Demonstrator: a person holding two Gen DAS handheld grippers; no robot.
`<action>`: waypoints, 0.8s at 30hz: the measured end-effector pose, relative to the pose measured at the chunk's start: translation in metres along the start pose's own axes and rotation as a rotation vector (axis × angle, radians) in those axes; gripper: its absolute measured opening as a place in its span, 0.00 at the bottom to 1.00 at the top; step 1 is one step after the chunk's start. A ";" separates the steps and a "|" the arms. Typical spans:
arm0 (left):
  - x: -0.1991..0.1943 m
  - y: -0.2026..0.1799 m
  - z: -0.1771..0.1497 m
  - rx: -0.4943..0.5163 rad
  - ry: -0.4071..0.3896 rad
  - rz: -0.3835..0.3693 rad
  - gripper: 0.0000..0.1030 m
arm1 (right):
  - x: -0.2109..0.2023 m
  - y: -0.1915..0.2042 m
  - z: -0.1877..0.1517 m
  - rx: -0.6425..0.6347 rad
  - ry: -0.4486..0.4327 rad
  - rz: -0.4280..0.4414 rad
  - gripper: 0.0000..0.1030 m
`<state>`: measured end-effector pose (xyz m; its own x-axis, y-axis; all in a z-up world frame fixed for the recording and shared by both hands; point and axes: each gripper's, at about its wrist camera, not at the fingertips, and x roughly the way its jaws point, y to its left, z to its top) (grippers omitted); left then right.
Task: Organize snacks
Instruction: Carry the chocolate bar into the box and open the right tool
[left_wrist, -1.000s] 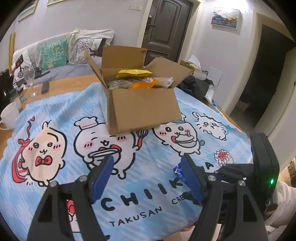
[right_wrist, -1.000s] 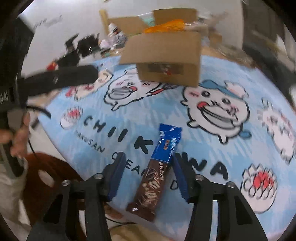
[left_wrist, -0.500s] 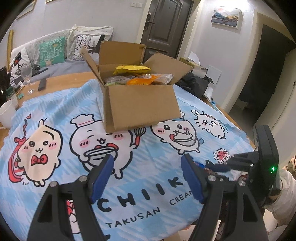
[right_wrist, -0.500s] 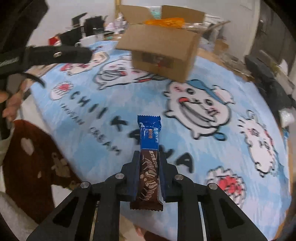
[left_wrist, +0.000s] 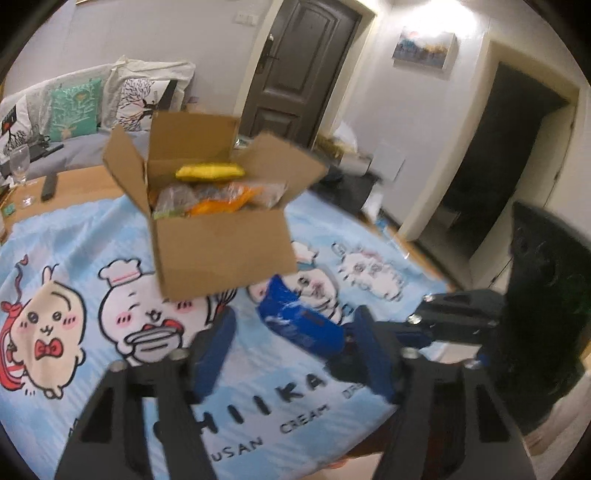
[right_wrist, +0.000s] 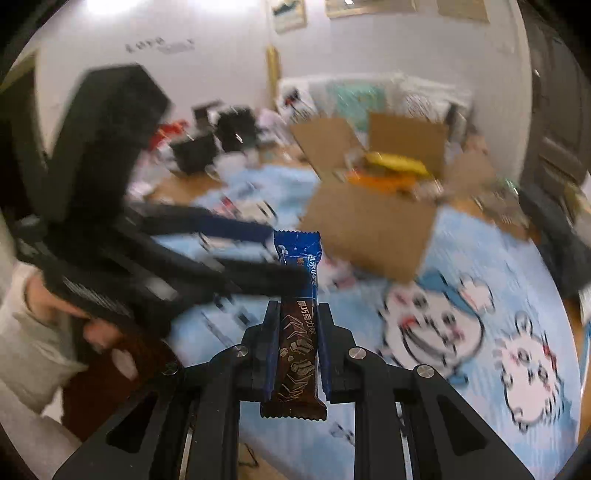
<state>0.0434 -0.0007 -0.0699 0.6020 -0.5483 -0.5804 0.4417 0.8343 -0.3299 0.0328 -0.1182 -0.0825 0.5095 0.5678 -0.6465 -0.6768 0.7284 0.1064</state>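
My right gripper (right_wrist: 297, 332) is shut on a blue and brown snack bar (right_wrist: 298, 325) and holds it in the air above the tablecloth, pointing toward the open cardboard box (right_wrist: 369, 229). The bar's blue end (left_wrist: 299, 325) shows in the left wrist view, just right of centre, with the right gripper (left_wrist: 376, 334) behind it. My left gripper (left_wrist: 291, 347) is open and empty, low in front of the box (left_wrist: 221, 243). The box holds several snack bags, one yellow (left_wrist: 210, 171) and one orange (left_wrist: 221, 205).
A blue cartoon tablecloth (left_wrist: 92, 258) covers the wooden table. A wine glass (left_wrist: 19, 162) and a remote (left_wrist: 48, 186) stand at the far left. Dark appliances (right_wrist: 214, 144) sit on the table's far side. A sofa with pillows (left_wrist: 74, 110) lies behind.
The right gripper closed on the snack bar, lifted it off the cloth and carried it toward the box. The left gripper stayed open and drifted closer to the box.
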 end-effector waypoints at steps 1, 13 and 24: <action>-0.003 0.001 0.004 -0.006 -0.006 -0.014 0.36 | -0.001 0.001 0.003 0.001 -0.008 0.003 0.13; -0.008 -0.006 0.095 0.148 -0.059 0.078 0.27 | -0.008 -0.037 0.075 0.037 -0.082 0.046 0.13; 0.069 0.057 0.183 0.092 0.069 0.213 0.34 | 0.066 -0.110 0.164 0.081 0.071 -0.056 0.13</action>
<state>0.2318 -0.0015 0.0080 0.6427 -0.3522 -0.6804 0.3700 0.9203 -0.1270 0.2276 -0.0978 -0.0133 0.5047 0.4986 -0.7047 -0.6014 0.7887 0.1274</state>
